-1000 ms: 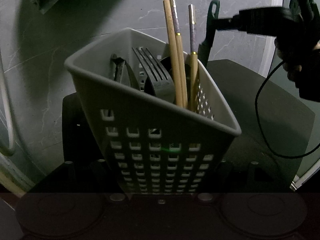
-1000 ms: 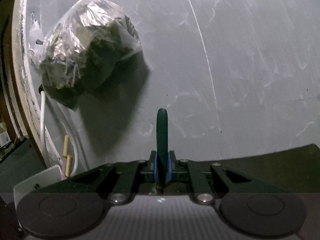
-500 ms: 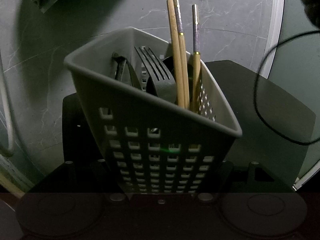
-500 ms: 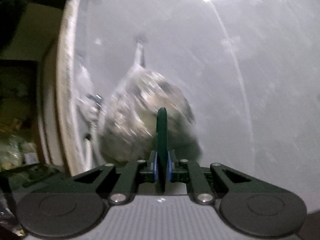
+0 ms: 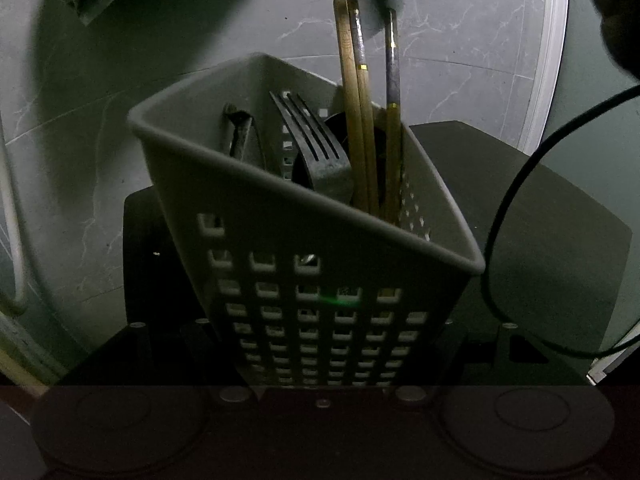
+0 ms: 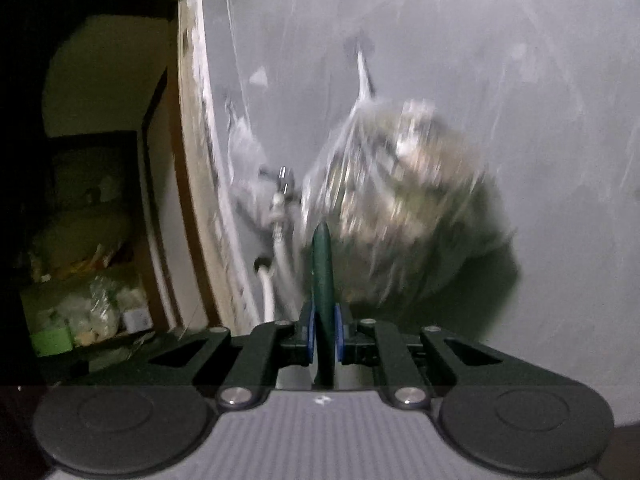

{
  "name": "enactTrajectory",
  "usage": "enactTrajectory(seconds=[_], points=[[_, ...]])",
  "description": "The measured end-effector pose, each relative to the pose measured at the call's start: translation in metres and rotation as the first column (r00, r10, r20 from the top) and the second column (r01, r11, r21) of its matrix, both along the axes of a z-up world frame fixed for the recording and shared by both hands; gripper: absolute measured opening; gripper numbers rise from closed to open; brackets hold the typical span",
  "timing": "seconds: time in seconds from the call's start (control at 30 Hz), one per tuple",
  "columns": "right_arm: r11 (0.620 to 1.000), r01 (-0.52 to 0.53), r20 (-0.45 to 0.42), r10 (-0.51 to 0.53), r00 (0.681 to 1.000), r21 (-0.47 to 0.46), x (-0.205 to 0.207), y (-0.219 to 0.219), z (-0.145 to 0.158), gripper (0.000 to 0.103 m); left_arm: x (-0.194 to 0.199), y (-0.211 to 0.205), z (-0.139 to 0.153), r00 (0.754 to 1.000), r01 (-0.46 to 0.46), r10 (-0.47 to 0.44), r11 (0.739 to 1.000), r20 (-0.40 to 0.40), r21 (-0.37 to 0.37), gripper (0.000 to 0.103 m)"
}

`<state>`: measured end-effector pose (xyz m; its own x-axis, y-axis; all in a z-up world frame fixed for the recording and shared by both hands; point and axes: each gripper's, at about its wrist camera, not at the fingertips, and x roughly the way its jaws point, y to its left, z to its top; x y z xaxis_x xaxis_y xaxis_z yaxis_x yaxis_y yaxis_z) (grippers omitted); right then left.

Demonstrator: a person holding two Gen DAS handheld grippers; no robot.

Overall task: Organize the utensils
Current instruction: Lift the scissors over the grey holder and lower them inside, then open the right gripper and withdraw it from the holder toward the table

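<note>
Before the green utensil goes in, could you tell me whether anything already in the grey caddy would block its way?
Partly. The chopsticks and black fork crowd the right half of the grey caddy; its left part looks freer. The right gripper holds the green utensil.

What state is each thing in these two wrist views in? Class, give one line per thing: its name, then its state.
utensil basket: tilted, clamped in the left gripper, partly filled.
chopsticks: three, standing in the basket, tops above its rim.
black fork: in the basket, tines up.
green utensil handle: clamped between the right gripper pads, pointing forward.
plastic bag: hanging on the wall, full, blurred.
</note>
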<state>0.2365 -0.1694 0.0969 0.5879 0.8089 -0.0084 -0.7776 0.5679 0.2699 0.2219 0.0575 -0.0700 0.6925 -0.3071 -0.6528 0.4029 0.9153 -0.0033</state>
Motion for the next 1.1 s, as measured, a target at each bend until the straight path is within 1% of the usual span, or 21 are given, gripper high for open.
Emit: enactTrajectory(seconds=[0.1,0.17,0.3,0.4,0.43,0.47,0.5,0.57,0.63,0.7,0.77,0.83,0.87,0.93,0.97,1.03,1.07,1.1], points=[[0.998,-0.028,-0.055,0.025,0.998,-0.064,0.002,0.015,-0.023,0.011,-0.001,0.000,0.000,1.000,-0.002,0.002,1.000,0.000,-0.001,0.077],[0.992,-0.054,-0.080,0.045,0.996,-0.111,-0.003,0.018,-0.034,0.008,-0.001,-0.001,0.000,1.000,-0.003,0.003,1.000,0.002,-0.002,0.077],[0.977,-0.097,-0.129,0.073,0.989,-0.188,-0.011,0.017,-0.048,0.009,0.000,0.000,0.000,1.000,-0.008,0.008,1.000,0.002,-0.009,0.077],[0.975,-0.093,-0.160,0.061,0.985,-0.202,-0.013,0.012,-0.052,0.012,0.001,0.000,-0.001,1.000,-0.005,0.005,1.000,0.000,-0.010,0.077],[0.976,-0.086,-0.160,0.054,0.986,-0.198,-0.015,0.009,-0.051,0.015,0.001,0.000,-0.001,1.000,-0.004,0.004,1.000,0.000,-0.010,0.077],[0.979,-0.073,-0.155,0.044,0.987,-0.188,-0.016,0.005,-0.049,0.027,0.001,0.000,-0.001,1.000,-0.004,0.004,1.000,0.000,-0.010,0.077],[0.982,-0.059,-0.149,0.033,0.988,-0.177,-0.017,0.001,-0.047,0.040,0.001,0.000,-0.001,1.000,-0.003,0.003,1.000,0.000,-0.009,0.077],[0.987,-0.035,-0.134,0.014,0.991,-0.158,-0.016,-0.004,-0.041,0.052,0.001,0.001,-0.001,1.000,-0.004,0.004,1.000,-0.002,-0.009,0.077],[0.989,-0.009,-0.112,-0.008,0.994,-0.145,-0.013,-0.010,-0.033,0.059,0.001,0.001,-0.001,1.000,-0.006,0.006,1.000,-0.004,-0.011,0.076],[0.990,0.029,-0.081,-0.040,0.996,-0.136,-0.008,-0.018,-0.024,0.081,0.001,0.001,-0.001,1.000,-0.008,0.008,1.000,-0.004,-0.014,0.076],[0.988,0.069,-0.047,-0.076,0.996,-0.141,-0.002,-0.025,-0.016,0.089,0.001,0.001,-0.002,1.000,-0.009,0.009,1.000,-0.004,-0.014,0.076],[0.981,0.109,-0.021,-0.114,0.993,-0.158,0.005,-0.033,-0.012,0.092,0.001,0.002,-0.003,1.000,-0.010,0.010,1.000,-0.004,-0.016,0.076],[0.976,0.134,-0.012,-0.138,0.990,-0.172,0.010,-0.037,-0.010,0.097,0.001,0.003,-0.003,1.000,-0.011,0.011,1.000,-0.004,-0.018,0.076],[0.962,0.173,-0.004,-0.178,0.984,-0.212,0.023,-0.040,-0.011,0.100,-0.001,0.003,-0.004,1.000,-0.013,0.013,1.000,-0.002,-0.020,0.076],[0.951,0.188,-0.004,-0.195,0.981,-0.246,0.031,-0.040,-0.012,0.102,-0.002,0.004,-0.004,1.000,-0.016,0.016,1.000,-0.002,-0.021,0.076],[0.923,0.199,0.002,-0.210,0.978,-0.330,0.047,-0.036,-0.019,0.103,-0.004,0.004,-0.004,1.000,-0.023,0.023,0.999,-0.002,-0.023,0.076],[0.909,0.186,0.004,-0.198,0.980,-0.373,0.055,-0.031,-0.024,0.103,-0.006,0.004,-0.004,1.000,-0.026,0.026,0.999,-0.001,-0.024,0.076],[0.887,0.163,-0.001,-0.181,0.983,-0.432,0.066,-0.024,-0.031,0.103,-0.006,0.005,-0.004,1.000,-0.030,0.030,0.999,-0.002,-0.025,0.076]])
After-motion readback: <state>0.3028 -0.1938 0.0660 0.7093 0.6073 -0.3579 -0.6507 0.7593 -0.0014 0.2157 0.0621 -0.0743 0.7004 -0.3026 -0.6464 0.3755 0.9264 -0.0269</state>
